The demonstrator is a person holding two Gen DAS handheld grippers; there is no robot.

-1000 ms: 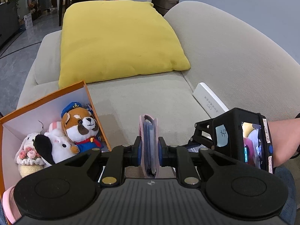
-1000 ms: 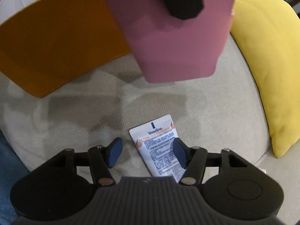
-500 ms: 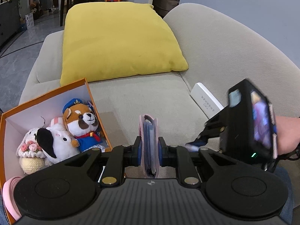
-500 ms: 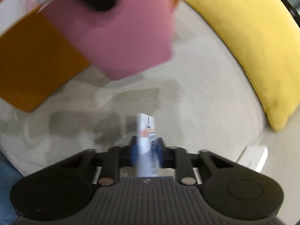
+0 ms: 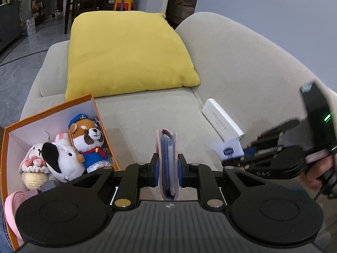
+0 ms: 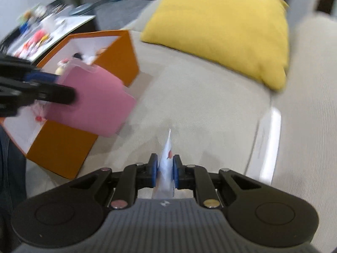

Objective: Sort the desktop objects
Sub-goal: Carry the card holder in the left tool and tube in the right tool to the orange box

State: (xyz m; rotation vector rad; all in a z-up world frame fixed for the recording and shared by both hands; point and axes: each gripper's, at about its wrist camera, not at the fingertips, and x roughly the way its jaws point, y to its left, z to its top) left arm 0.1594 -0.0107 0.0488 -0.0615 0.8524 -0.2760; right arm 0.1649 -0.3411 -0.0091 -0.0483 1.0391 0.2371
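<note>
My left gripper (image 5: 167, 168) is shut on a pink card holder (image 5: 167, 158), held upright and edge-on above the beige sofa seat. The right wrist view shows the same card holder (image 6: 94, 103) as a flat pink face with the left gripper (image 6: 63, 93) clamped on it. My right gripper (image 6: 165, 171) is shut on a white Vaseline tube (image 6: 167, 160), lifted off the seat. In the left wrist view the tube (image 5: 228, 149) sticks out of the right gripper (image 5: 242, 154) at the right. An open orange box (image 5: 48, 110) at the left holds plush toys (image 5: 88, 135).
A yellow cushion (image 5: 126, 52) lies on the far part of the sofa. A white flat bar (image 5: 221, 120) rests where seat and backrest meet. The orange box (image 6: 118, 63) stands at the seat's left edge, with a pink item (image 5: 12, 206) in its near corner.
The right gripper has closed on the tube, which lay flat on the seat. It has lifted the tube and rolled it edge-on. The left gripper and card holder have hardly moved.
</note>
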